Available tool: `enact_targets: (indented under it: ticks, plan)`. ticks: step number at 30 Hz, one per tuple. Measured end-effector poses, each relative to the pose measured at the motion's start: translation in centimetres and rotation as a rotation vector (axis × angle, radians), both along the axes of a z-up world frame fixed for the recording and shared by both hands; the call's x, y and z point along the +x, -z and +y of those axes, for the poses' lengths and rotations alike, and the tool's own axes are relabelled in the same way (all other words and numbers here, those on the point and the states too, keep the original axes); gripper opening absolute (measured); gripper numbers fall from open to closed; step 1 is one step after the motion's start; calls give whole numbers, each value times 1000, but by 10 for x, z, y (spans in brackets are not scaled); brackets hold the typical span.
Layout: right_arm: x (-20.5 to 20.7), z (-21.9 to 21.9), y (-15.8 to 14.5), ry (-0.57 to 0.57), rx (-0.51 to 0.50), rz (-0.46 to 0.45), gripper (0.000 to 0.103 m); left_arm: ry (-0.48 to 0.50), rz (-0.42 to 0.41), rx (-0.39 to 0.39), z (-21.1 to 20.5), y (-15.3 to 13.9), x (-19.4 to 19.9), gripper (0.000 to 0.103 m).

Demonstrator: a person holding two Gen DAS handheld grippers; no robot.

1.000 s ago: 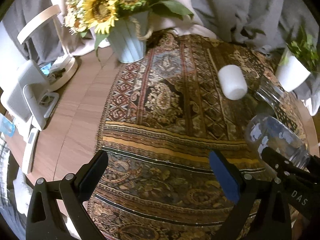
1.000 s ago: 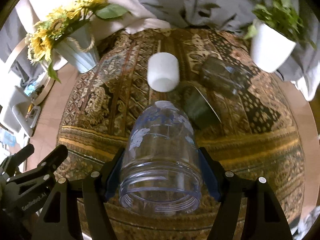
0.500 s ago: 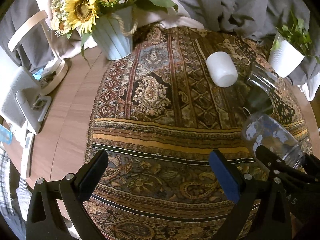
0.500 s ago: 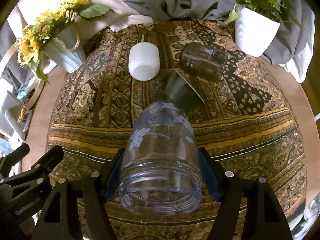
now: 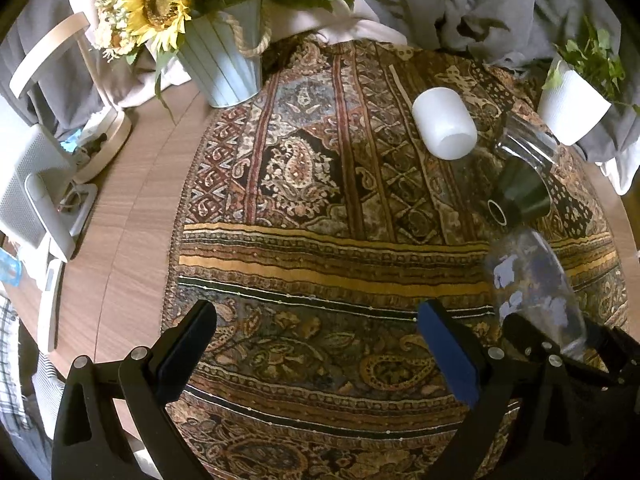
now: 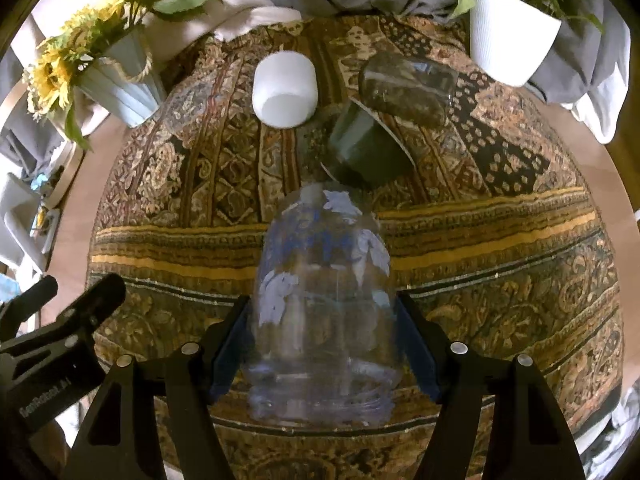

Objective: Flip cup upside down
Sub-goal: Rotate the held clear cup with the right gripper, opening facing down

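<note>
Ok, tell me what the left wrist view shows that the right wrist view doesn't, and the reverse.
Left wrist only: the open, empty left gripper seen along its own fingers, and the white device on bare wood.
Right wrist only: the right gripper closed on the clear floral cup, seen head on.
Both: white cup, dark green cup, sunflower pot, white planter.

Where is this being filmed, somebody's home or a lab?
Most likely a home, a living or dining room. A round wooden table wears a patterned cloth, with a sunflower pot, a leafy plant in a white pot, and cups laid out.
</note>
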State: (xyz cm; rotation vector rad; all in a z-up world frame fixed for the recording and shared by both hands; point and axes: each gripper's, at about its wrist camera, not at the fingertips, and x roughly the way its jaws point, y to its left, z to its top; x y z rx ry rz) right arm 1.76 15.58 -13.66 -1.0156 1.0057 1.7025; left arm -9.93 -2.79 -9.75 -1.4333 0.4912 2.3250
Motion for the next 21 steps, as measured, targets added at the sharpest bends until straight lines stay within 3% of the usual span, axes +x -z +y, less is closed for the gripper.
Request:
enact_targets:
  ticks: [21]
  plan:
    - [14, -10, 10, -14, -80, 4, 71, 22, -9, -15, 8, 1, 15, 103]
